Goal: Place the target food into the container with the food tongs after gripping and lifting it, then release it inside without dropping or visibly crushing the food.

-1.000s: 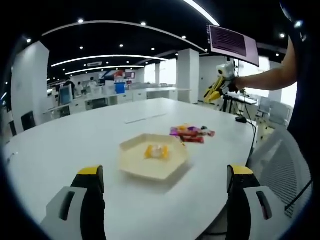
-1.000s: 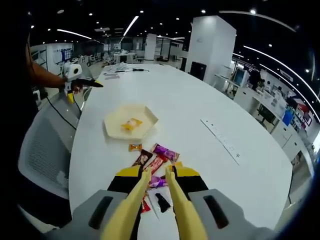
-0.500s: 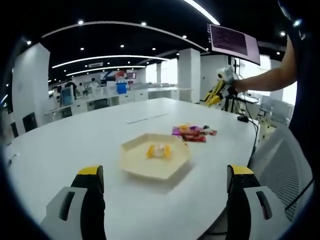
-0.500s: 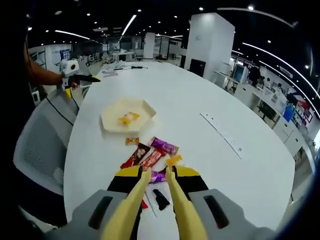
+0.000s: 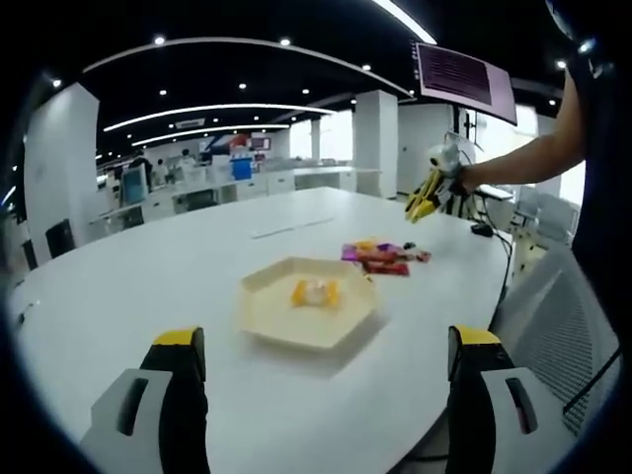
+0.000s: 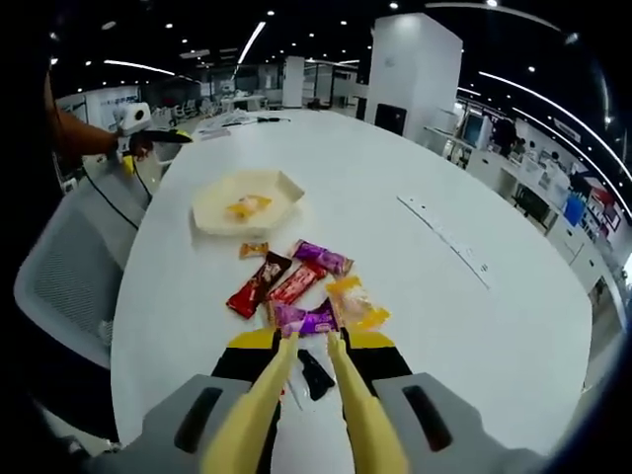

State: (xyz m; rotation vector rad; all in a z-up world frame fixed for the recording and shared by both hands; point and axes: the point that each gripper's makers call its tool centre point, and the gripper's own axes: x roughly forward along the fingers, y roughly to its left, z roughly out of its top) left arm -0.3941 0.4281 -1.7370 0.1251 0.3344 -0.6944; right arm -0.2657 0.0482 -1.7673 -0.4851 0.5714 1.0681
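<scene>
Several wrapped snacks [image 6: 301, 291] are spread on the white table [image 6: 395, 257], just ahead of the right gripper [image 6: 309, 341] in the right gripper view: a dark red bar, a red bar, a purple packet, an orange-yellow packet and a small caramel-coloured piece nearest the container. The hexagonal cream container [image 6: 247, 200] is set a little beyond them, with one yellow-wrapped item [image 5: 314, 292] already inside. Yellow food tongs [image 6: 306, 395] are clamped in the right gripper, their tips slightly parted and nothing held between them. In the left gripper view the left gripper [image 5: 321, 341] is seen with its jaws spread wide and empty, held back from the container [image 5: 308, 311], while the snack pile [image 5: 383, 256] lies beyond it.

The step in hand is judged to be the approach to a snack. It would best be done by lowering the tong tips astride one packet at the edge of the pile, across its narrow width, so neighbours are not dragged. Only light pressure should be applied, enough to lift without creasing the wrapper
</scene>
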